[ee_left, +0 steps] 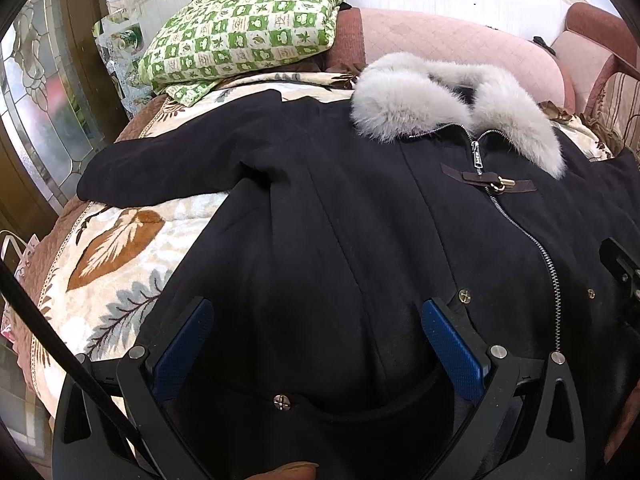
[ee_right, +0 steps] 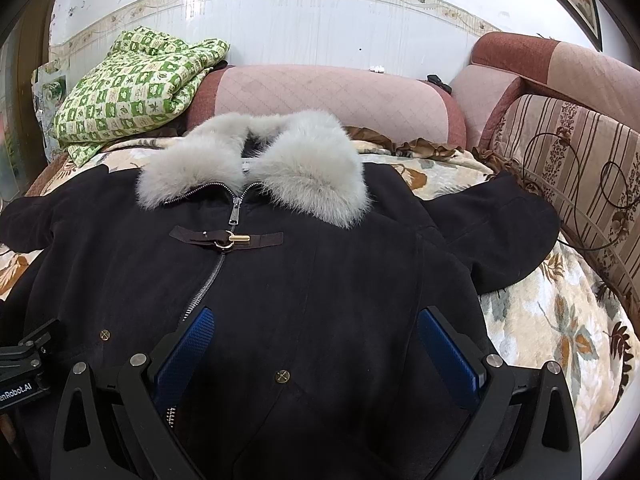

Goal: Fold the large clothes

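Note:
A large black coat [ee_left: 340, 208] [ee_right: 300, 280] lies front up on a leaf-patterned blanket, zipped, with a grey fur collar [ee_left: 440, 96] [ee_right: 280, 160] at the far end. Its sleeves spread out: one to the left [ee_left: 160, 168], one to the right [ee_right: 500, 232]. My left gripper [ee_left: 316, 312] is open, blue pads wide apart, over the coat's lower left front. My right gripper [ee_right: 316, 320] is open over the lower right front. Neither holds cloth. The right gripper's edge shows in the left wrist view [ee_left: 620, 264], the left gripper's edge in the right wrist view [ee_right: 24, 356].
The blanket [ee_left: 120, 248] [ee_right: 560, 320] covers a sofa with pink cushions [ee_right: 340, 96]. A green checked folded quilt [ee_left: 240, 36] [ee_right: 132, 92] lies at the back left. A striped cushion [ee_right: 580, 184] stands at the right. A glass door [ee_left: 36, 100] is at the left.

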The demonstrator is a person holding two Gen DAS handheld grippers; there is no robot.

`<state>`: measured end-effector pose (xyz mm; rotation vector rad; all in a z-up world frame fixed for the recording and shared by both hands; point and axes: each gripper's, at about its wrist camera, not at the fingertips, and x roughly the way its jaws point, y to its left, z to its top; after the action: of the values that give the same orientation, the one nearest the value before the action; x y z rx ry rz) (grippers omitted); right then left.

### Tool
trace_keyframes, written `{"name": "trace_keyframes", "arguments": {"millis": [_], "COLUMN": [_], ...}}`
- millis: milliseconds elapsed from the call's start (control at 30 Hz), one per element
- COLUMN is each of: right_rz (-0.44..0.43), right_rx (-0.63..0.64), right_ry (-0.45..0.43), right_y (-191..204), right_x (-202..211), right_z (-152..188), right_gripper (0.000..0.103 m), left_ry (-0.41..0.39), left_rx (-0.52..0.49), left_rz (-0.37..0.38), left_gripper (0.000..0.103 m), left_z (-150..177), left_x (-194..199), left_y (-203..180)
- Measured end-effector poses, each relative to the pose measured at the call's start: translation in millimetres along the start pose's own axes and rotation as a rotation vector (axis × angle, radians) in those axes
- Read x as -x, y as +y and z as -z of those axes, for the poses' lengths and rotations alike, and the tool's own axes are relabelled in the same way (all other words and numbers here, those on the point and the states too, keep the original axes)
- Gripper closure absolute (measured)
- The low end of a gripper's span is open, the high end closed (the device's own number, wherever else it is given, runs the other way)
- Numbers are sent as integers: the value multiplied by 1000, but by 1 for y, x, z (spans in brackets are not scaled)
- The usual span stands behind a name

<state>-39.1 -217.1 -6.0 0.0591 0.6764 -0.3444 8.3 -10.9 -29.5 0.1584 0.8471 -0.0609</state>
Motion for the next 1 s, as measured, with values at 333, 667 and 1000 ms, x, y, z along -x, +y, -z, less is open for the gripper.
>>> {"name": "trace_keyframes", "arguments": {"millis": [333, 667, 1000], "right_rz": [-3, -8, -25], "right_rx": [3, 9, 7], "right_ry": [-2, -12, -45], "right_y": [1, 1, 0], "right_x": [0, 4, 14], "right_z": [-1, -2, -6], "right_gripper": [1, 0, 0], "left_ry": [39, 7, -92], "left_rx": [15, -5, 41], "left_rz": [-6, -19, 15], "left_gripper": [0, 1, 10], "left_z": [3, 7, -9], "left_x": [-11, -6, 31], "left_y": [1, -4, 21]}}
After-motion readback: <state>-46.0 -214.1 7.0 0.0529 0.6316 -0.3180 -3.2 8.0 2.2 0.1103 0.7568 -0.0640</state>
